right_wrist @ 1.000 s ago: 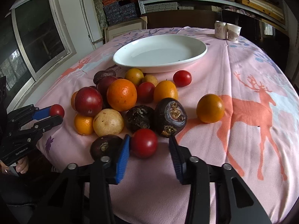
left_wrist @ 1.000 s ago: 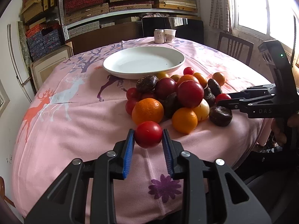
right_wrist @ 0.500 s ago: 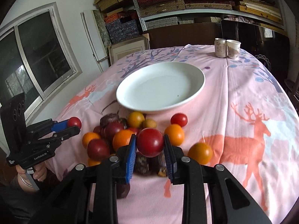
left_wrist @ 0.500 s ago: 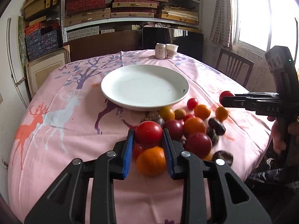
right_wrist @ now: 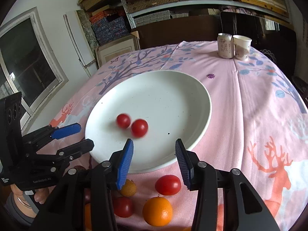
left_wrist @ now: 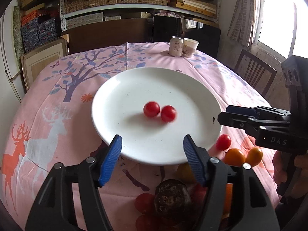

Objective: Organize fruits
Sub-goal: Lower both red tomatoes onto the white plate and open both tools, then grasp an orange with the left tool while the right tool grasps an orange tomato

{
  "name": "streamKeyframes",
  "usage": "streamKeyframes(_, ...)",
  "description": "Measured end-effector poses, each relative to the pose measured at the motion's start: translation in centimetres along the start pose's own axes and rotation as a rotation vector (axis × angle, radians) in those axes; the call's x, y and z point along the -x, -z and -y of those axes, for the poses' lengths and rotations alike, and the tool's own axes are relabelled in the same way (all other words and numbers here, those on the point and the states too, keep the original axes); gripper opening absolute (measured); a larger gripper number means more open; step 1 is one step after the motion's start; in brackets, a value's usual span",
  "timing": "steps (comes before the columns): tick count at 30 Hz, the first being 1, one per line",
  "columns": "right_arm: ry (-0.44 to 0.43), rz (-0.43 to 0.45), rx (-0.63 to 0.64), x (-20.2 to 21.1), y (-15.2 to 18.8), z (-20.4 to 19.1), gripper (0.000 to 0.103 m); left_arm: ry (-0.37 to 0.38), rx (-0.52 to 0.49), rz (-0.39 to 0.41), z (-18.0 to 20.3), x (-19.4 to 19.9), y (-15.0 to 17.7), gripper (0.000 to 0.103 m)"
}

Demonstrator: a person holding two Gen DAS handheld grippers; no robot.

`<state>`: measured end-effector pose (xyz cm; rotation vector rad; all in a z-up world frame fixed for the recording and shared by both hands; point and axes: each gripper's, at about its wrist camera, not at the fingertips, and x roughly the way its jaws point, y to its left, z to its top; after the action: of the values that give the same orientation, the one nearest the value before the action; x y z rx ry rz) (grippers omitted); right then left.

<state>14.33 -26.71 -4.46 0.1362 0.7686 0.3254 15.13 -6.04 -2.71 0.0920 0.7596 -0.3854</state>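
A white plate (left_wrist: pixel 107 100) (right_wrist: pixel 192 88) sits mid-table on the pink cloth. Two red tomatoes (left_wrist: pixel 151 109) (left_wrist: pixel 168 113) lie side by side on it, slightly blurred; the right wrist view shows these tomatoes (right_wrist: pixel 123 120) (right_wrist: pixel 139 128) too. My left gripper (left_wrist: pixel 152 140) (right_wrist: pixel 84 136) hangs over the plate's near rim, its jaws opening with nothing between them. My right gripper (right_wrist: pixel 154 144) (left_wrist: pixel 223 117) is over the near-right rim, its jaws also opening and empty. Neither gripper touches a fruit.
The fruit pile lies under both grippers at the table's near side: a red tomato (right_wrist: pixel 167 184), an orange (right_wrist: pixel 157 210), a dark wrinkled fruit (left_wrist: pixel 173 196) and small orange fruits (left_wrist: pixel 233 156). A can (left_wrist: pixel 176 46) and a paper cup (left_wrist: pixel 189 47) stand at the far edge.
Each gripper lifted a red tomato from the pile, carried it forward over the plate and opened. Both tomatoes now lie on the plate.
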Motion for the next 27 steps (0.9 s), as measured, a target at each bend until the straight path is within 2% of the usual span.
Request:
streamKeyframes(3,0.013,0.032,0.007,2.4,1.7,0.5,0.047,0.039,-0.02,0.019,0.2,2.9,2.0,0.065)
streamKeyframes(10,0.093,0.089,-0.026,7.7,6.2,3.1,0.05,0.017,-0.105,0.001,1.0,8.2,9.1,0.065)
streamKeyframes(14,0.092,0.082,-0.051,8.9,8.2,3.4,0.05,-0.008,-0.141,-0.035,1.9,7.7,11.5,0.064)
streamKeyframes(17,0.099,0.075,-0.046,9.0,8.8,3.2,0.05,0.014,-0.137,-0.06,2.1,6.5,12.2,0.048)
streamKeyframes(21,0.106,0.047,-0.05,8.6,9.7,3.3,0.05,0.024,-0.082,-0.087,1.2,4.0,12.7,0.049)
streamKeyframes(23,0.104,0.026,-0.068,8.2,10.0,3.8,0.05,0.027,-0.074,-0.068,1.2,4.0,12.7,0.042)
streamKeyframes(27,0.072,-0.016,-0.079,7.1,10.4,3.8,0.05,0.036,-0.047,-0.027,1.0,5.4,12.6,0.041)
